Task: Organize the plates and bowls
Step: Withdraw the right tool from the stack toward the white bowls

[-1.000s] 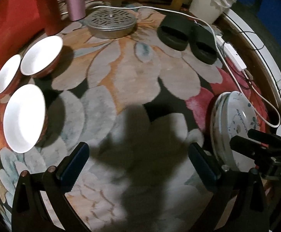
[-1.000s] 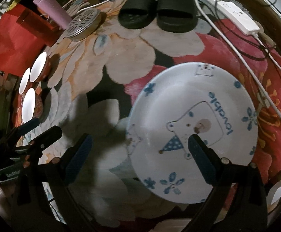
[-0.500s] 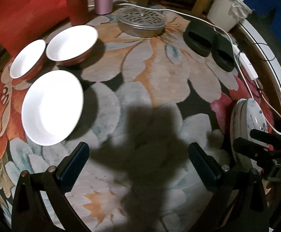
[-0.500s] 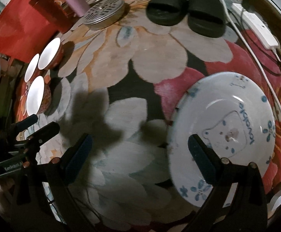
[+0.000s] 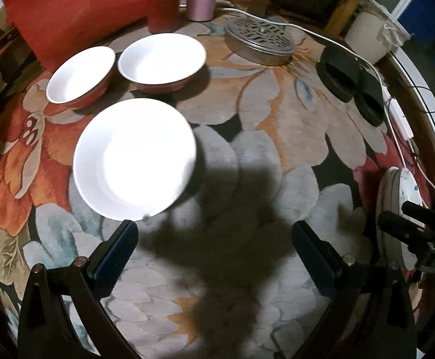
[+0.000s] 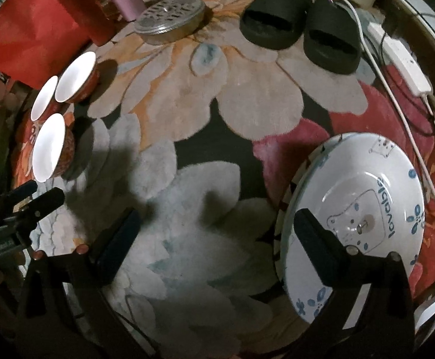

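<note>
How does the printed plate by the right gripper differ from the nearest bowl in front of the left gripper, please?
The printed plate is shallow and carries blue flowers, a bear and lettering; the nearest bowl is deeper and plain white inside. The plate is white throughout, while the bowl has a red outside. Both are round, upright on the floral rug and ungripped.

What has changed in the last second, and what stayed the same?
The left tool swung left toward the three white bowls, which now sit nearer the middle of its view. The right tool drew left off the bear plate, now only under its right finger. Nothing was gripped or released; both tools stay open. Bowls, plate and slippers did not move on the rug.
</note>
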### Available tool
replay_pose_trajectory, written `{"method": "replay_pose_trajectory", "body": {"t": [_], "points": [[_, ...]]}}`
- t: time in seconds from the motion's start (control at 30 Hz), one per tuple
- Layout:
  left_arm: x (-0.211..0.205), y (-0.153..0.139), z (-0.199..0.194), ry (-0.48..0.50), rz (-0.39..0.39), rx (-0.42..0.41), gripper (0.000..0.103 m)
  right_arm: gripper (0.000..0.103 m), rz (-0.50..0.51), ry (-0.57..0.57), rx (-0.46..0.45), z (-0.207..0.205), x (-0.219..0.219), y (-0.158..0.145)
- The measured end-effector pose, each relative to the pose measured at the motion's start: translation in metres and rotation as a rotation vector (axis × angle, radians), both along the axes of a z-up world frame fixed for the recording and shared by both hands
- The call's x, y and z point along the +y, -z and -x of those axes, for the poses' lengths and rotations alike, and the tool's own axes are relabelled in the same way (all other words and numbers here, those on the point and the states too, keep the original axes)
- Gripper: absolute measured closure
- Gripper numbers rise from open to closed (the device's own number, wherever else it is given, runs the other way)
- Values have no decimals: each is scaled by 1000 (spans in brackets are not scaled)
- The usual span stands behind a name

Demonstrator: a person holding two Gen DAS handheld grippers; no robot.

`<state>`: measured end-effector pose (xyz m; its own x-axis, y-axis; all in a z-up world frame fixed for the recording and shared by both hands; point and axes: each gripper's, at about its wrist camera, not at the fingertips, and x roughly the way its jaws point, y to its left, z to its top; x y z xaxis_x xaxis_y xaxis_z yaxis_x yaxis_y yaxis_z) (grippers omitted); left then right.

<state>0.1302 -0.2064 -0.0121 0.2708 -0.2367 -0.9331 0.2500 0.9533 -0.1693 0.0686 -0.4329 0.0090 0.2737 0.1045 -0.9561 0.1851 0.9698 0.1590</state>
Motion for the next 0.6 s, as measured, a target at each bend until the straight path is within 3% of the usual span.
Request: {"method": "replay_pose_trajectory", "body": {"t": [0.6], "points": [[48,3,-14,-87,-11,-1,1,0,-85,-163,-12,-50,71,5]]}}
